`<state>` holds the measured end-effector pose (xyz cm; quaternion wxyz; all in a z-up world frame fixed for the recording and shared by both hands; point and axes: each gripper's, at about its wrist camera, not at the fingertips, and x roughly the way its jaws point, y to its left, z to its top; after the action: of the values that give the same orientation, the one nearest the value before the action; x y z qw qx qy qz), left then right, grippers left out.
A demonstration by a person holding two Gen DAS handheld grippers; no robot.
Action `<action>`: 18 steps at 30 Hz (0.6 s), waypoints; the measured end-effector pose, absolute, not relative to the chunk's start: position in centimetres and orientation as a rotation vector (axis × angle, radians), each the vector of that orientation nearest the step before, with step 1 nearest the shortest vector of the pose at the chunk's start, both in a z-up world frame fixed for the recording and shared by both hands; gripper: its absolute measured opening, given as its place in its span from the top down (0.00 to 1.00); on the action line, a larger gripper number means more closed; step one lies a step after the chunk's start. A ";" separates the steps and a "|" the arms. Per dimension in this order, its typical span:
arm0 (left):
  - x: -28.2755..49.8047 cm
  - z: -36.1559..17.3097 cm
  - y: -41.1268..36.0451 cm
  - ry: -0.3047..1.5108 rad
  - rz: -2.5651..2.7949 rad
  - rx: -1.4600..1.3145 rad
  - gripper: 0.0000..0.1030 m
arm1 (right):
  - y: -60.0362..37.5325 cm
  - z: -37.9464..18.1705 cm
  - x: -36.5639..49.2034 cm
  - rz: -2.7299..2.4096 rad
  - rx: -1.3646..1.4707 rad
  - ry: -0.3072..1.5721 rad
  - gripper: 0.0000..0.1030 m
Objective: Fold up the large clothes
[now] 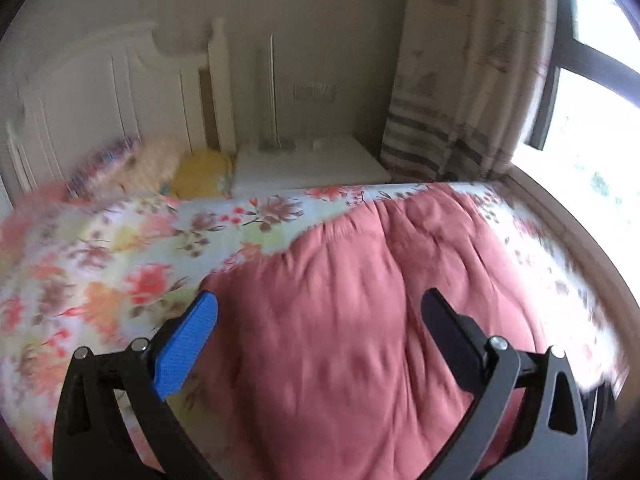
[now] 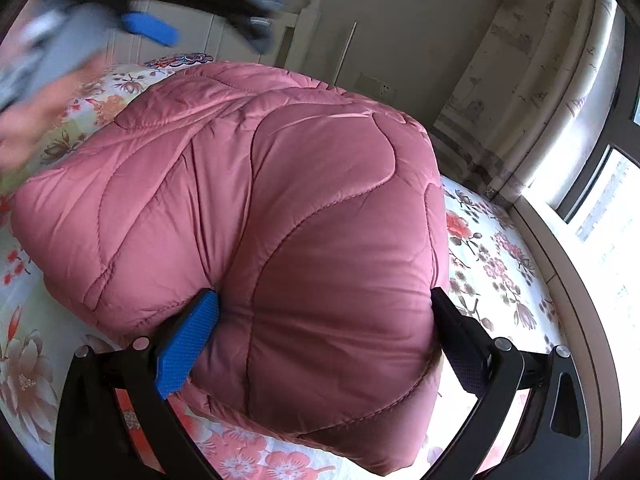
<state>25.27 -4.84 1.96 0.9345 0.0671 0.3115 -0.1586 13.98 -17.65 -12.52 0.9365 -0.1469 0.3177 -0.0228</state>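
A pink quilted puffer jacket [image 2: 256, 200] lies bunched in a thick bundle on the floral bedsheet [image 2: 492, 264]. My right gripper [image 2: 324, 308] is open, its fingers standing on either side of the bundle's near end, and the blue pad [image 2: 188, 344] touches the fabric. In the blurred left wrist view, my left gripper [image 1: 320, 308] is open above the jacket [image 1: 360, 320] with nothing between its fingers. The right wrist view also catches the left gripper [image 2: 150, 28] as a blur at the top left, held by a hand [image 2: 36, 120].
A white headboard [image 1: 100, 96] and pillows [image 1: 160, 168] are at the far end of the bed. Beside it stands a white nightstand [image 1: 312, 160]. A striped curtain [image 1: 460, 80] and a bright window [image 1: 592, 128] run along the right, next to the bed's edge.
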 end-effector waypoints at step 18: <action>21.0 -6.1 -0.3 0.668 -0.320 -0.054 0.02 | -14.0 -11.8 12.6 0.011 -0.394 0.578 0.04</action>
<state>21.00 -0.26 -6.09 0.9319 -0.0263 0.3263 -0.1563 12.57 -13.96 -11.76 0.9395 -0.1931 0.2830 0.0053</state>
